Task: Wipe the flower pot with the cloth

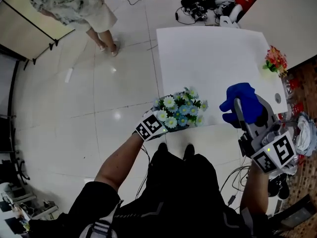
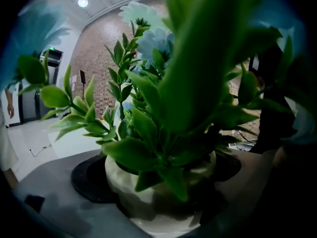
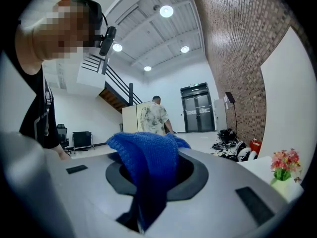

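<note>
Here left gripper [image 1: 167,119] clasps pot [image 2: 148,195], right gripper [image 1: 241,114] cloth [image 1: 241,100].

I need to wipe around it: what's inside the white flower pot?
Green leafy stems and pale blue flowers fill the flower pot. Whatever they stand in is covered by them.

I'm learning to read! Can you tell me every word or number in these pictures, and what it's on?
No text here can be read.
Marker cubes: black-and-white square patterns, not letters or numbers.
Double doors: pale strips across them, too small and blurred to read.
Flower pot and cloth: no print shows on either.
</note>
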